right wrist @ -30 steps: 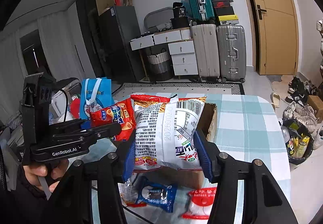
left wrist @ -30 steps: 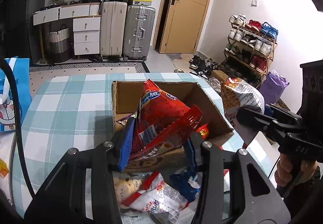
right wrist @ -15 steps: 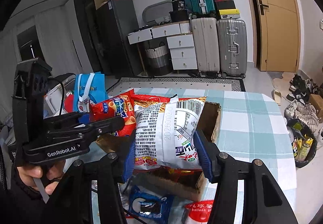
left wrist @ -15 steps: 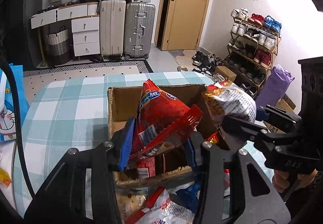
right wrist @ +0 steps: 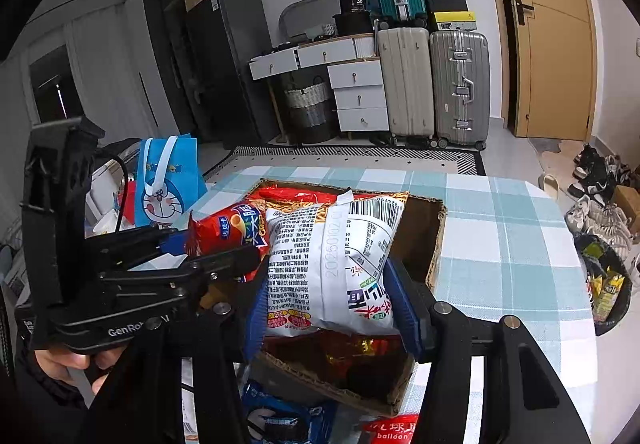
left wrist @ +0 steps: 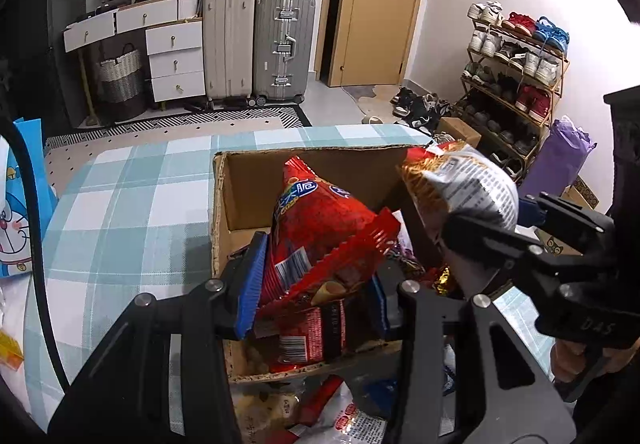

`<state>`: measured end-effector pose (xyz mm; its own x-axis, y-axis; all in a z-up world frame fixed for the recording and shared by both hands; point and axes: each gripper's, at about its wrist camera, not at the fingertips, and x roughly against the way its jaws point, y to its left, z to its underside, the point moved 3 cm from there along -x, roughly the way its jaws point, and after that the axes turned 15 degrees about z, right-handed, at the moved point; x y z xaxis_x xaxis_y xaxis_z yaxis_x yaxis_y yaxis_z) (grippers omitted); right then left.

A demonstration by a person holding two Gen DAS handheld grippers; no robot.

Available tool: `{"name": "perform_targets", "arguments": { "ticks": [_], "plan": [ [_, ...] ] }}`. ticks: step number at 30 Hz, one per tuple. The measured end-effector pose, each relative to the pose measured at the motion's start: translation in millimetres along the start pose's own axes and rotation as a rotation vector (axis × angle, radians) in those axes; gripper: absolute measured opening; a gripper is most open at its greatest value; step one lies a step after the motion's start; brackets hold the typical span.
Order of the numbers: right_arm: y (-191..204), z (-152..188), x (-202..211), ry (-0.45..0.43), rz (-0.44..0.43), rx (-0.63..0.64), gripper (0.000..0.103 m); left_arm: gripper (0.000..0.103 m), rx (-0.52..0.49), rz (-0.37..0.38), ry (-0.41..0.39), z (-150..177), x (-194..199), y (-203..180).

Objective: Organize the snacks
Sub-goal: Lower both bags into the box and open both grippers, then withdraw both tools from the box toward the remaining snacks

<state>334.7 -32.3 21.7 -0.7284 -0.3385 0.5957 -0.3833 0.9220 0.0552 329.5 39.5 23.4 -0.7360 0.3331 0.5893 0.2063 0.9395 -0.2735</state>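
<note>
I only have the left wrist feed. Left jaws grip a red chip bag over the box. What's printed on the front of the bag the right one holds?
Observer: The white bag shows a barcode and small print, so that is its back, not its front.
Operator: Anything loose below the box edge on your side?
Observer: A blue packet lies on the table just outside the cardboard box, near the right gripper.
Operator: Left gripper brand?
Observer: The left gripper body reads "GenRo", the rest hidden.
</note>
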Motion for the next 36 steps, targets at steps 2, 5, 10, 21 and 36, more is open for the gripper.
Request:
{"name": "perform_targets", "arguments": {
  "ticks": [2, 5, 10, 21, 36],
  "plan": [
    [2.2, -0.8, 0.4, -0.005, -0.002, 0.009, 0.054, 0.042, 0.009, 0.003, 0.004, 1.7, -1.9, 4.1],
    [4.8, -2.0, -2.1, -0.005, 0.006, 0.018, 0.054, 0.042, 0.01, 0.013, 0.0, 3.7, -1.6, 7.4],
    [8.2, 0.6, 0.8, -0.001, -0.025, 0.035, 0.056, 0.042, 0.006, 0.038, -0.02, 6.4, 8.0, 5.4],
    [-9.8, 8.1, 63.9, -0.125, -0.009, -0.005, 0.096, 0.088, 0.04, 0.07, -0.082, 25.4, 61.4, -5.8],
    [-40.0, 76.5, 137.5, -0.117, -0.006, -0.051, 0.1, 0.102, 0.055, 0.026, -0.128, 101.4, 151.2, -43.7]
  ]
}}
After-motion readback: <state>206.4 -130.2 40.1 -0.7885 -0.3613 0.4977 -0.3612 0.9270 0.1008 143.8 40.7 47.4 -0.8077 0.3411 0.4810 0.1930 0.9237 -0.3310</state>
